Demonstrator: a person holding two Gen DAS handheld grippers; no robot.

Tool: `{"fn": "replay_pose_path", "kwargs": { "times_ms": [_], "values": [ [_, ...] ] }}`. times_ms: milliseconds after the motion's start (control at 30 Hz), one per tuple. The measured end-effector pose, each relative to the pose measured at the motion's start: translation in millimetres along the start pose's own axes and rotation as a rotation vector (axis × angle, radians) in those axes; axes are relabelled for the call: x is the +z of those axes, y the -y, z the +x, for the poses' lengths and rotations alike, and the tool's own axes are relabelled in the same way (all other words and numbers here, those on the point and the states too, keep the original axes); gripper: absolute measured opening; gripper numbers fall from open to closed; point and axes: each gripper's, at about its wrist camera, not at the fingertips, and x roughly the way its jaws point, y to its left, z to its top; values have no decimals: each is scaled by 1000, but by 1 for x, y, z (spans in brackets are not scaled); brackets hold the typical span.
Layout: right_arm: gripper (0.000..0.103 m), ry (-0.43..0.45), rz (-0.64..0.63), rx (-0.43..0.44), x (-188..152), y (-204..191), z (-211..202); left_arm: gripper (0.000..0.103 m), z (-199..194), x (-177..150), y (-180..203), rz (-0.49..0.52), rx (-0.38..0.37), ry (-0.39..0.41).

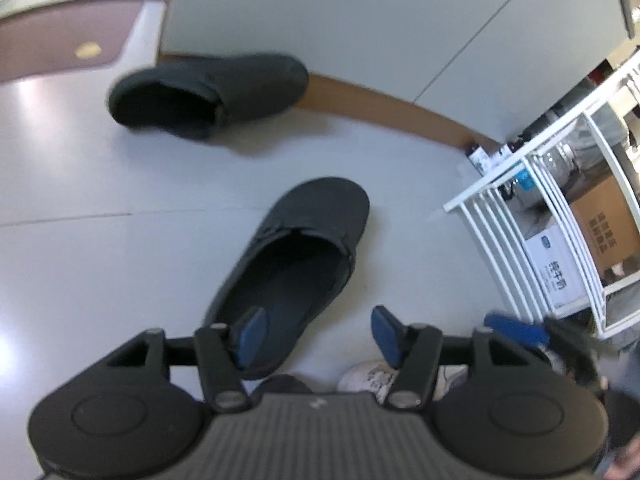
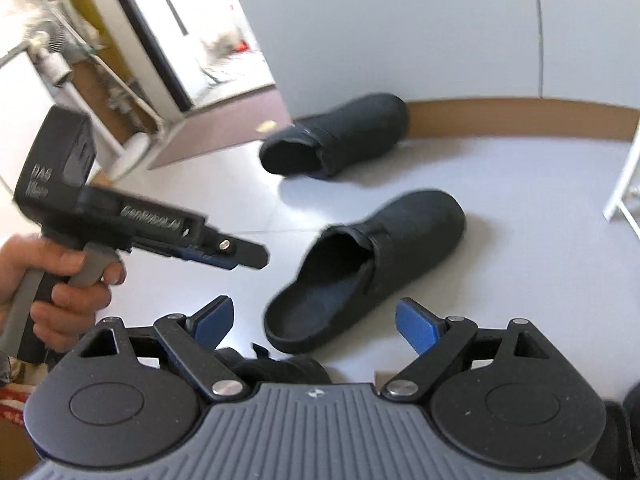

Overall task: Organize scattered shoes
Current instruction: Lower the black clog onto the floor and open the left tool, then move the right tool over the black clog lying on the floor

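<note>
A: Let's take the near slipper as our anchor. It's a dark backless slip-on lying flat on the pale floor, toe pointing away and a little to the right.

B: Left of it and further off lies the far slipper, its toe up against the brown skirting board at the foot of the white wall. The two are well apart.

A: Now the left gripper. Its blue pads stand wide apart, nothing between them, and it hovers just at the near slipper's heel end, one pad over the open heel.

B: In the right wrist view that left gripper shows side-on to the left of the near slipper, with a hand wrapped around its grey trigger.

A: And the right gripper: pads spread wide as well, empty, poised above the heel of that near slipper. The far slipper lies beyond it by the wall.

B: To the right of the near slipper stands a white rack, holding cartons and a bottle. Down near the left gripper a pale sneaker peeks out, mostly hidden.
</note>
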Motion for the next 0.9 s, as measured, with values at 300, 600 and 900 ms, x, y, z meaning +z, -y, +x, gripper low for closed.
{"fn": "replay_pose_path", "kwargs": {
  "times_ms": [300, 600, 900],
  "values": [
    [92, 77, -228, -48, 18, 5, 8, 72, -22, -35, -10, -37, 25, 35],
    [92, -21, -429, -102, 17, 6, 37, 73, -8, -40, -30, -111, -14, 84],
    [91, -206, -582, -24, 20, 10, 73, 73, -7, -44, -35, -115, 38, 72]
  ]
}}
